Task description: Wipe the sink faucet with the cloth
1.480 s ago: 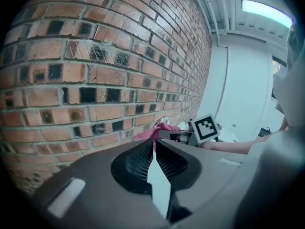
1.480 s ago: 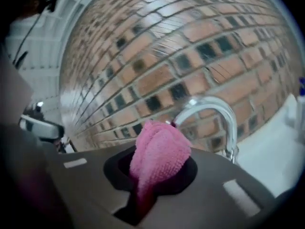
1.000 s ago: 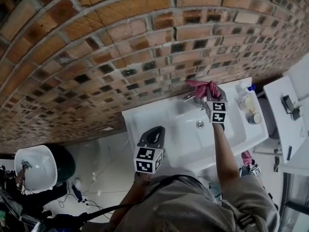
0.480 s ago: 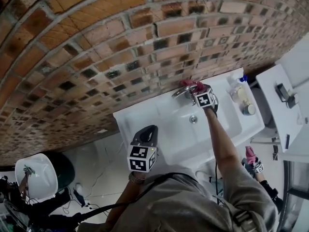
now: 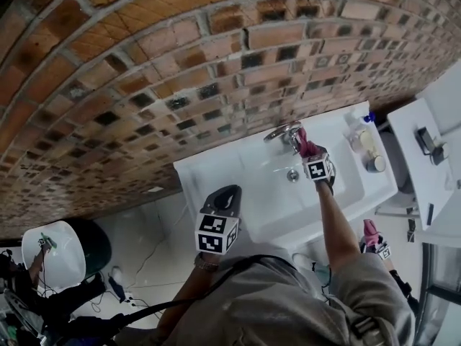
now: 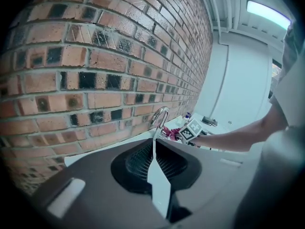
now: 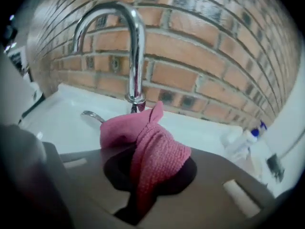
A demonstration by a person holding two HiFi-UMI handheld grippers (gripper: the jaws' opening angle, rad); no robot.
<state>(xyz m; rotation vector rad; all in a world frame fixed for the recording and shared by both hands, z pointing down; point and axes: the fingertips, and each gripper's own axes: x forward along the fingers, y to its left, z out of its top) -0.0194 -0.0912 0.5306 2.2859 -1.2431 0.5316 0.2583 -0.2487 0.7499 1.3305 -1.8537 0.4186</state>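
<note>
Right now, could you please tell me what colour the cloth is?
The cloth is pink; the right gripper view shows it best.

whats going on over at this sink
A person is cleaning the sink area with a hand-held claw in each hand. The right claw is shut on a pink cloth, bunched between its jaws and held up at the base of the chrome faucet; whether the cloth actually touches the faucet can't be told. The left claw is shut on nothing and held back near the sink's front edge, away from the faucet.
</note>
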